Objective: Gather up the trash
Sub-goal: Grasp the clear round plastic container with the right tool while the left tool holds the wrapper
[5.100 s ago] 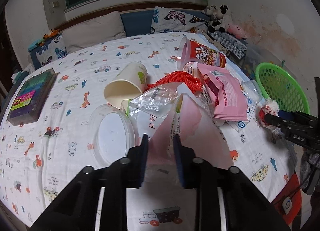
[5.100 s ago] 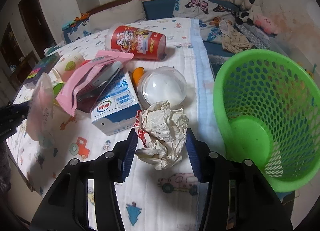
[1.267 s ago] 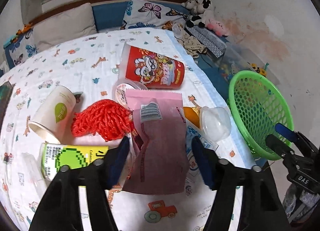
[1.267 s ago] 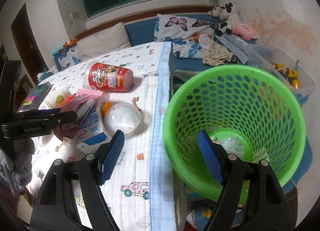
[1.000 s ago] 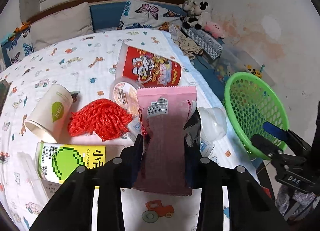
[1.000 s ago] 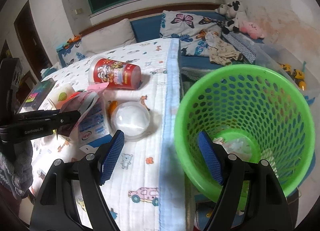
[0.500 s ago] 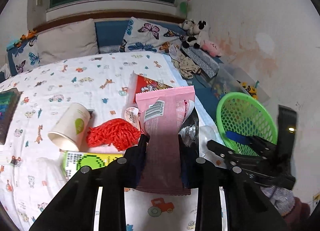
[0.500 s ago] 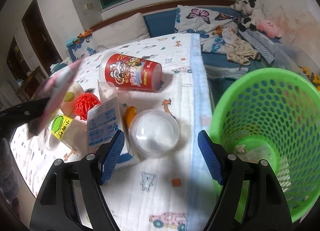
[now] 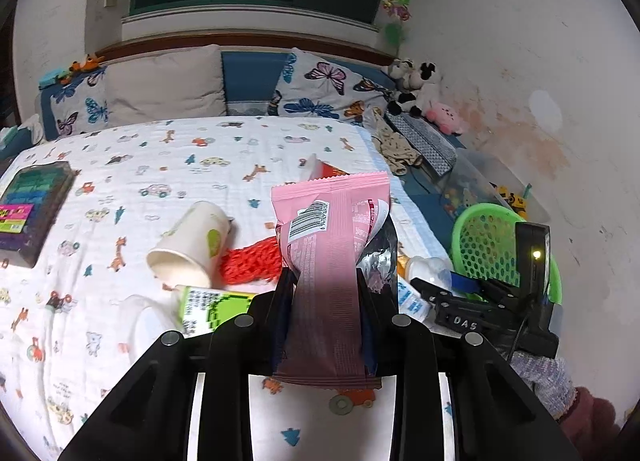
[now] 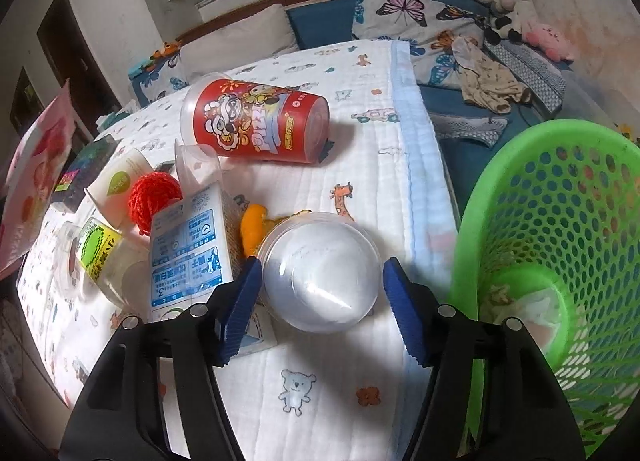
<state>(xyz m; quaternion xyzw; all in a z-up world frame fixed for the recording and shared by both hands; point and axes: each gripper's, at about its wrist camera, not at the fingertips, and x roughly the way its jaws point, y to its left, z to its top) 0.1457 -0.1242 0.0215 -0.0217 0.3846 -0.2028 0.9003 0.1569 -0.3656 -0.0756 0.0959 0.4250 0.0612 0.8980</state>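
Observation:
My left gripper [image 9: 325,317] is shut on a pink snack wrapper [image 9: 332,257] and holds it upright above the bed; the wrapper also shows at the left edge of the right wrist view [image 10: 36,177]. My right gripper [image 10: 322,311] is open, its pads on either side of a clear plastic dome lid [image 10: 320,271] lying on the sheet. The green mesh basket [image 10: 560,245] stands at the bed's right side with crumpled paper at its bottom; it also shows in the left wrist view [image 9: 492,245].
On the printed sheet lie a red cup [image 10: 256,127], a blue-and-white carton [image 10: 190,249], orange peel [image 10: 254,227], red netting [image 10: 154,193], a paper cup [image 9: 190,245], a yellow-green carton [image 9: 210,309] and a dark box [image 9: 32,205]. Pillows and plush toys line the back.
My left gripper has lifted the pink wrapper higher off the bed. My right gripper has come down from the basket to straddle the clear dome lid.

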